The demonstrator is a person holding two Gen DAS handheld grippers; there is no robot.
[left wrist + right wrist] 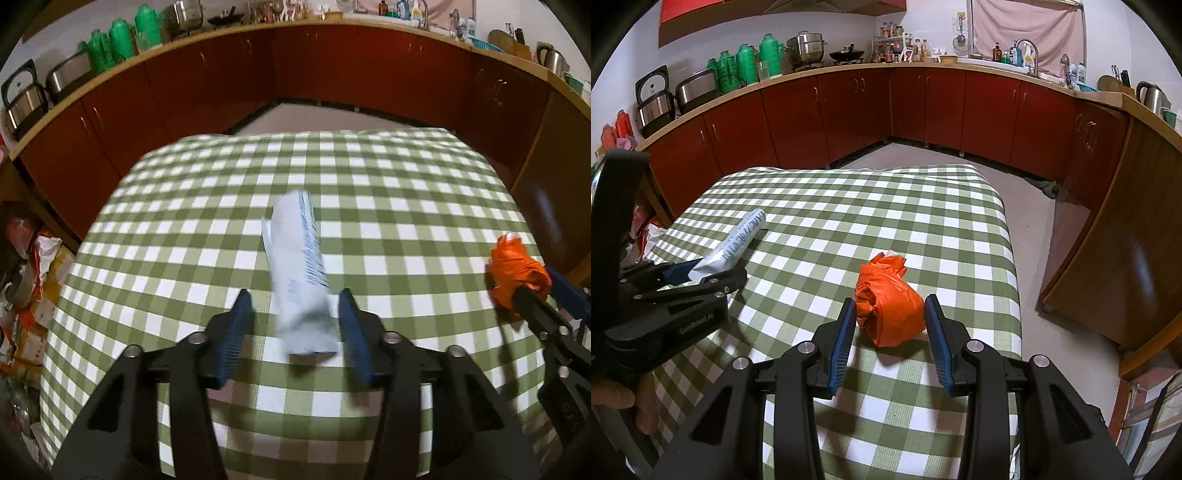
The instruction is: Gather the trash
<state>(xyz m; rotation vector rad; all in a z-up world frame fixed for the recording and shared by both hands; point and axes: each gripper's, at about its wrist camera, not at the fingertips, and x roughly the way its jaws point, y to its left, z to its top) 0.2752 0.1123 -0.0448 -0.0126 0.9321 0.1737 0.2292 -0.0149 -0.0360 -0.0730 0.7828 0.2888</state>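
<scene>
Left claw apart, blue fingers straddling the near end of a white-blue roll; right finger close to it, contact unclear, image blurred. Roll lies on the checked surface, left side, pointing away. Right claw apart too, fingers either side of an orange bag, a wadded bundle sitting on the surface near its right edge; small gaps show both sides. Roll and bag well apart. A hand holds the left tool, seen low left in the right wrist view.
</scene>
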